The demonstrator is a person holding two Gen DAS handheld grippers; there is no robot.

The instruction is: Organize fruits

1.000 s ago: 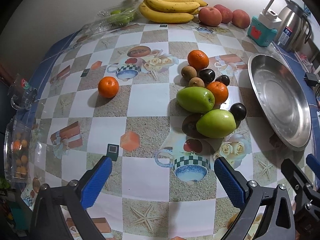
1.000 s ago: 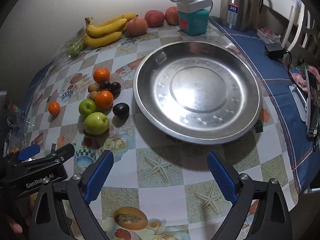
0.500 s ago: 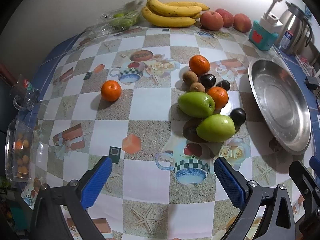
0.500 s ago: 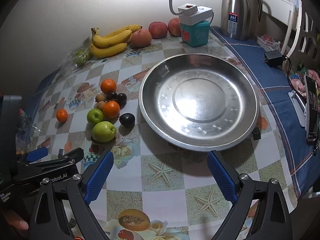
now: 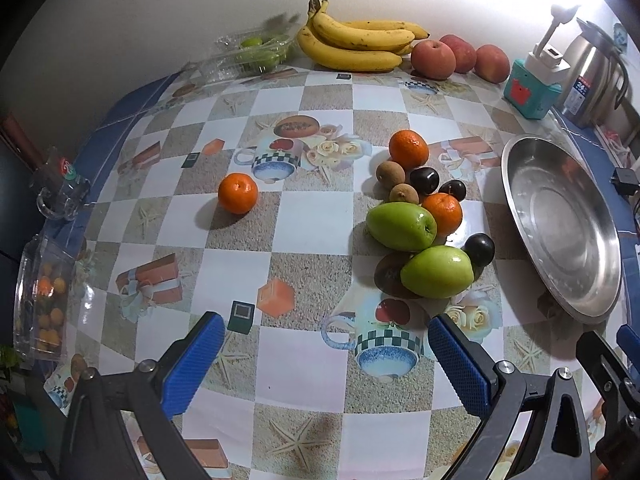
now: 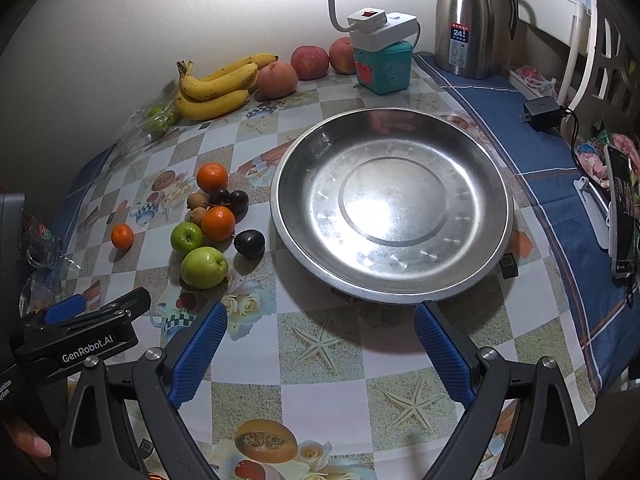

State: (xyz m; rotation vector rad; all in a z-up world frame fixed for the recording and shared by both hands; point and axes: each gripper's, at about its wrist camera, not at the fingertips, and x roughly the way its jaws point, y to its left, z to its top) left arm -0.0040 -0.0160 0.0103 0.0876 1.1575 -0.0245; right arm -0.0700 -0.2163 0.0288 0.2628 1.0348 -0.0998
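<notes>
Right tongs point(image 6: 316, 344): blue pads spread wide, nothing between them, over the desk point(image 6: 320, 400) in front of the steel plate.
Steel plate point(image 6: 392, 204): large, round, bare inside, lamp glare on its base.
Left tongs point(image 6: 80, 332): black body at the lower left edge; its pads cannot be made out.
Fruit cluster: two green apples point(image 6: 204, 267), two oranges point(image 6: 218, 223), small brown fruits point(image 6: 196, 201) and dark plums point(image 6: 249, 243), left of the plate, the nearest plum just beside its rim.
Lone orange point(image 6: 122, 236): apart, left of the cluster.
Back wall: bananas point(image 6: 216, 88), three red apples point(image 6: 277, 79), teal box point(image 6: 383, 66), steel jug point(image 6: 464, 20).
</notes>
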